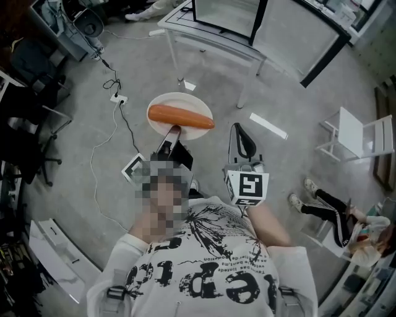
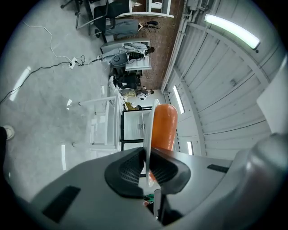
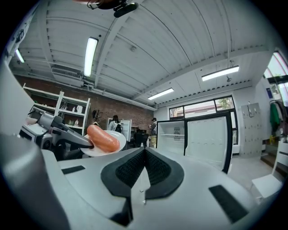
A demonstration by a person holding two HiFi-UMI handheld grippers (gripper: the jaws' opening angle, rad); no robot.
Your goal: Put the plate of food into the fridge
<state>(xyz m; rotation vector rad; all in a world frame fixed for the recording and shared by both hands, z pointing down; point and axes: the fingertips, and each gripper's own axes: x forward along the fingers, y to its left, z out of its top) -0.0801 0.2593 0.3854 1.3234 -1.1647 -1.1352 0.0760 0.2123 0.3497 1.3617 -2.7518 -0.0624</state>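
Left tool [image 1: 172, 131] is clamped narrow on the near rim of the white plate [image 1: 185, 99], which it holds out low in front of the person over the grey floor [image 1: 297, 161]. In the left gripper view the plate is edge-on, a thin white line running up from between the two dark pads [image 2: 128, 168], which press on it from either side. An orange-red sausage [image 1: 180, 116] lies across the plate just beyond the jaw tips (in the left tool's own view it sits on the right side of the plate, rising away from the pads).

On the other side, the right tool [image 3: 144, 152] has its jaws closed together with nothing between them. In the head view it hangs to the right of the plate and apart from it, with its marker cube [image 1: 246, 187] close to the person's chest. Its own view shows plate and sausage off to the left, with the left tool's dark jaw reaching in under the sausage's end.

Ahead, beyond the plate, stands the fridge [image 1: 226, 15], its door [image 1: 300, 40] swung open to the right. The plate is well apart from it, outside the compartment. A white chair [image 1: 359, 136] stands at the right, and a cable [image 1: 127, 127] trails over the floor at the left.
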